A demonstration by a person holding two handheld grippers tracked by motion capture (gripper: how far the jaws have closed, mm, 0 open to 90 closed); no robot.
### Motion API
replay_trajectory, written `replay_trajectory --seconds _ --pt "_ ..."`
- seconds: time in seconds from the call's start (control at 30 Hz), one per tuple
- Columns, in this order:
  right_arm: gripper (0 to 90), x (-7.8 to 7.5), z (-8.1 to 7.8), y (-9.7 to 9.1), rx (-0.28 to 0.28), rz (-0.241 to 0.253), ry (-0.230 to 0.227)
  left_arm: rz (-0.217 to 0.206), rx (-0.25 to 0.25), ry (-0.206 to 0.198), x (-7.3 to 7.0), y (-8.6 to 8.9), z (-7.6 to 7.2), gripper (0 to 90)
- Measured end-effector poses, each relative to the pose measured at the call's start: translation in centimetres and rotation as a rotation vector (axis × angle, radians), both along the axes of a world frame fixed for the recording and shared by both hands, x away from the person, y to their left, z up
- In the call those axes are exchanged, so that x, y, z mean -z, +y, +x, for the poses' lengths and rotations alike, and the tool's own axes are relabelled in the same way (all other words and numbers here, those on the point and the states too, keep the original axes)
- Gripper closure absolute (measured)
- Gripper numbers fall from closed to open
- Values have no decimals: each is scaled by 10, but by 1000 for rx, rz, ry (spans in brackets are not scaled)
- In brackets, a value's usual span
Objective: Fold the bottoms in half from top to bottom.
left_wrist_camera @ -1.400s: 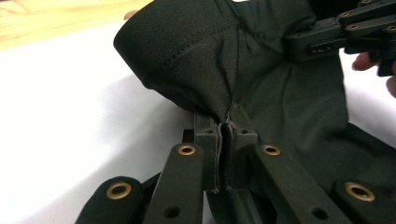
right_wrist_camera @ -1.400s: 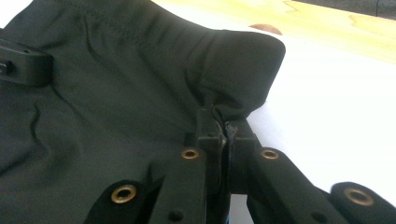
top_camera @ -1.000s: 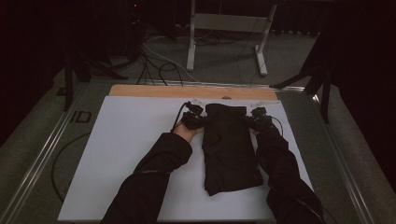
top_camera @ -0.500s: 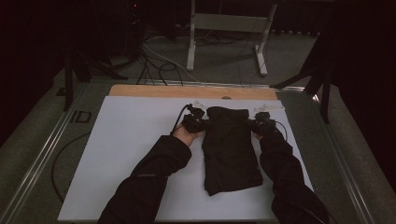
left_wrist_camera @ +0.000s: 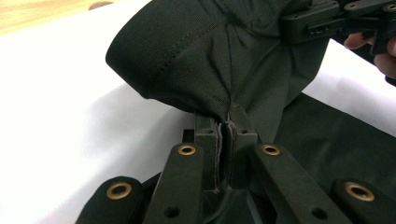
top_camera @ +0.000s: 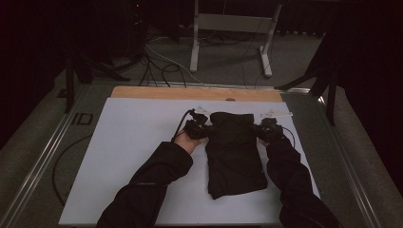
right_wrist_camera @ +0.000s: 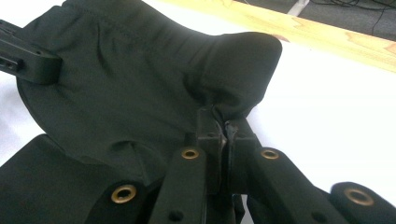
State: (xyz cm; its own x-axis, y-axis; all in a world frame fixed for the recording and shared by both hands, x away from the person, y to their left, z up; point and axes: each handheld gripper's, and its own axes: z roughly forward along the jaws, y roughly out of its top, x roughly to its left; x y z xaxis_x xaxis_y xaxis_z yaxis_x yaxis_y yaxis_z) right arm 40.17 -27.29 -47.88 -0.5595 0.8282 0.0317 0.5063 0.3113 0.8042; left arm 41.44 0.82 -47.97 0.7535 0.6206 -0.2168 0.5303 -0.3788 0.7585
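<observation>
A black folded garment (top_camera: 235,152) lies lengthwise on the white table sheet (top_camera: 128,142). My left gripper (top_camera: 205,127) is shut on the garment's far left corner, and my right gripper (top_camera: 259,128) is shut on its far right corner. Both corners are lifted and folded back toward me over the rest of the cloth. In the left gripper view the black cloth (left_wrist_camera: 224,60) bunches into the closed jaws of my left gripper (left_wrist_camera: 229,122), with the other gripper (left_wrist_camera: 336,21) at the top right. In the right gripper view the cloth (right_wrist_camera: 140,84) is pinched by my right gripper (right_wrist_camera: 222,122).
A wooden strip (top_camera: 190,93) runs along the table's far edge. Metal rails (top_camera: 45,156) frame the table on both sides. A cable (top_camera: 62,164) loops over the sheet's left edge. Beyond the table stand a white frame (top_camera: 233,33) and floor cables (top_camera: 161,61).
Both grippers have drawn slightly back toward me with the garment's far edge, which now folds a little further over the cloth below.
</observation>
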Motion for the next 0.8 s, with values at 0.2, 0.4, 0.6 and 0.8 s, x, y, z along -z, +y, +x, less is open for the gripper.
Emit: replay_trajectory --seconds 0.2,0.4,0.6,0.8 --pt "872 0 -8 -1 -12 4 -7 -5 9 -1 0 1 -7 874" --pt "872 1 -20 -3 -11 12 -14 2 23 -6 0 -1 -17 874" --pt "872 1 -32 -7 -14 25 -14 -2 33 -13 0 -2 -25 874" --pt "872 1 -46 -9 -25 39 -23 -7 48 -19 0 -2 -37 874"
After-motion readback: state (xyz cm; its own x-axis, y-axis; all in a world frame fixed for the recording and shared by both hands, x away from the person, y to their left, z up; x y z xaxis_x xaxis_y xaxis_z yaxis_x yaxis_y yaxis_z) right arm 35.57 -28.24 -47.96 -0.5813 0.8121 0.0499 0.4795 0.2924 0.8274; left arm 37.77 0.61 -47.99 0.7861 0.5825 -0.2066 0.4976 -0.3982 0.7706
